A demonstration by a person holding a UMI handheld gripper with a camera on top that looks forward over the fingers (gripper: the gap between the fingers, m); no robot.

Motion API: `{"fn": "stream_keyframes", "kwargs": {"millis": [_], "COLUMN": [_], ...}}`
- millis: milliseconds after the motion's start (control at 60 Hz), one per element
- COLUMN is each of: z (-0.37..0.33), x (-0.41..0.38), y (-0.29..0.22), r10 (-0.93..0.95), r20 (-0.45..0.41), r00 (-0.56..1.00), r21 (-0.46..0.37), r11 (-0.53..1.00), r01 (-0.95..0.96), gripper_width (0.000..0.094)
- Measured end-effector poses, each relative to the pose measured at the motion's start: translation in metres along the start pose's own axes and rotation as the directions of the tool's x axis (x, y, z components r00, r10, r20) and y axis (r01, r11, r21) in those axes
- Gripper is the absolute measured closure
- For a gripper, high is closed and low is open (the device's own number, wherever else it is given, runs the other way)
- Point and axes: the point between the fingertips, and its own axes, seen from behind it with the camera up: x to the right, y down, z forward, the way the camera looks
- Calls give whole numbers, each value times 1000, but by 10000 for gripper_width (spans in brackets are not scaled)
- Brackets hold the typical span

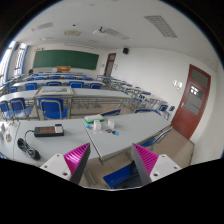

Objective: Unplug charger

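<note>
My gripper (112, 165) is open and empty, with its two pink pads (78, 157) wide apart. It hangs above and in front of a white desk (85, 138). On the desk, beyond my left finger, lies a black power strip or adapter block (48, 130). A black cable (28, 148) coils off it toward the desk's left end. I cannot make out the charger's plug. A small white and green object (96, 123) sits on the desk farther back, beyond the fingers.
A blue chair seat (120, 178) shows below, between the fingers. Rows of desks with blue chairs (50, 95) fill the room behind. A green chalkboard (66, 60) hangs on the far wall. A brown door (190, 100) stands to the right.
</note>
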Motion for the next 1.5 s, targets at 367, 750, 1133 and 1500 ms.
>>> {"fn": "stream_keyframes", "kwargs": {"millis": [367,750,1133,1500], "z": [45,205,293,252], "x": [-80,-300,-357,-351], "y": [88,25,20,-67], "r10": [-16,-9,-18,-48], "r20": [215,518,508,591], "r00": [976,856,861,805], "r21": [-97,-4,12,150], "r11": [995,1000,1000,987], "r01": [38,13,13,-52], "gripper_width": [79,87,535,682]}}
